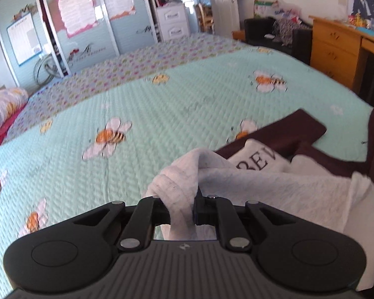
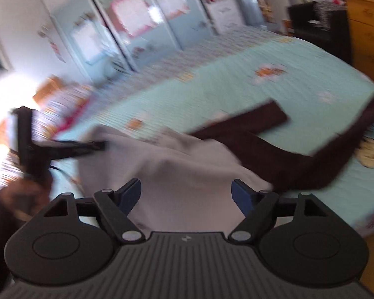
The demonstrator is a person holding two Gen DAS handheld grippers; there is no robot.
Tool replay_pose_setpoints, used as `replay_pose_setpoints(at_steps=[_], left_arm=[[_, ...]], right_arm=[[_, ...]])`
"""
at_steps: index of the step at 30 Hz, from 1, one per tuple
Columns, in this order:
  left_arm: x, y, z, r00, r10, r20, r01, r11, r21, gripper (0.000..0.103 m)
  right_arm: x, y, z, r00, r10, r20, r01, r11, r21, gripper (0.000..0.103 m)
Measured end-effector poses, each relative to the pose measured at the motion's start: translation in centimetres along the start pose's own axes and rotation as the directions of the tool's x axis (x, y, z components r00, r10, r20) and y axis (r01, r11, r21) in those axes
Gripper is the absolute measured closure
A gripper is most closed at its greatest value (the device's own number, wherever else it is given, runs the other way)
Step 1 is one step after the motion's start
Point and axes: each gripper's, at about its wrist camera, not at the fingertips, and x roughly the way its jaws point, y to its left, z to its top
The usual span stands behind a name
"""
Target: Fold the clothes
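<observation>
A white and dark maroon sweatshirt [image 1: 274, 182] with black letters lies on the mint bee-print bedspread [image 1: 142, 104], maroon sleeves spread to the right. My left gripper [image 1: 180, 204] is shut on a bunched white hem of the sweatshirt and lifts it. In the blurred right wrist view the sweatshirt [image 2: 177, 169] lies just ahead, its maroon sleeve [image 2: 256, 124] behind. My right gripper [image 2: 187, 194] is open and empty above the white cloth. The left gripper [image 2: 62, 147] shows at the left there, holding the cloth's edge.
A wooden dresser [image 1: 336, 47] stands at the bed's right side, with a black seat [image 1: 274, 35] beyond it. Sliding wardrobe doors [image 1: 74, 25] line the far wall. A floral pillow [image 1: 2, 104] lies at the bed's left.
</observation>
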Motion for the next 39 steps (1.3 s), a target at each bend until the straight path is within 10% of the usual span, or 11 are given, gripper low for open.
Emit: replay_pose_setpoints(at_steps=[6,10,12,16,19,20,21,31,39], left_arm=[[2.5,0.7,-1.3,0.997,0.028,-0.074,-0.031,0.999,-0.034,0.081],[4.3,0.7,-2.0,0.991,0.052,-0.122,-0.059,0.997,-0.05,0.068],[5.5,0.6,-2.3,0.986,0.062,-0.156,-0.073,0.995,-0.062,0.043],[7.8,0.5,-3.4,0.974,0.036,-0.222,-0.058,0.994,-0.095,0.043],[8.2,0.1,-3.8,0.974,-0.001,-0.228,-0.024,0.994,-0.107,0.05],[8.1,0.2,-3.9,0.974,-0.026,-0.225,-0.002,0.992,-0.123,0.075],[8.0,0.5,-3.9,0.975,-0.042,-0.219,0.01,0.989,-0.148,0.092],[0.0,7.6,0.3,0.995,0.09,0.039,-0.074,0.949,-0.307,0.094],[-12.7,15.8,5.5,0.909,0.32,0.265,-0.221,0.912,-0.344,0.094]], right_arm=[[6.6,0.1,-1.4,0.988,-0.122,-0.093,0.111,0.987,-0.12,0.023],[11.3,-0.8,-1.5,0.978,-0.115,-0.172,0.103,0.992,-0.077,0.022],[13.1,-1.4,-1.9,0.977,-0.091,-0.192,0.087,0.996,-0.03,0.018],[13.9,-2.3,-2.6,0.988,-0.032,-0.149,0.045,0.996,0.081,0.027],[12.9,-2.5,-2.3,0.993,0.027,-0.116,-0.01,0.989,0.146,0.075],[12.6,-2.4,-2.1,0.994,0.029,-0.107,-0.013,0.989,0.146,0.078],[12.3,-2.0,-1.9,0.995,0.023,-0.097,-0.009,0.99,0.142,0.079],[8.3,5.6,3.6,0.986,0.148,0.075,-0.153,0.986,0.07,0.085],[5.5,17.1,11.8,0.897,0.402,0.186,-0.39,0.915,-0.102,0.085]])
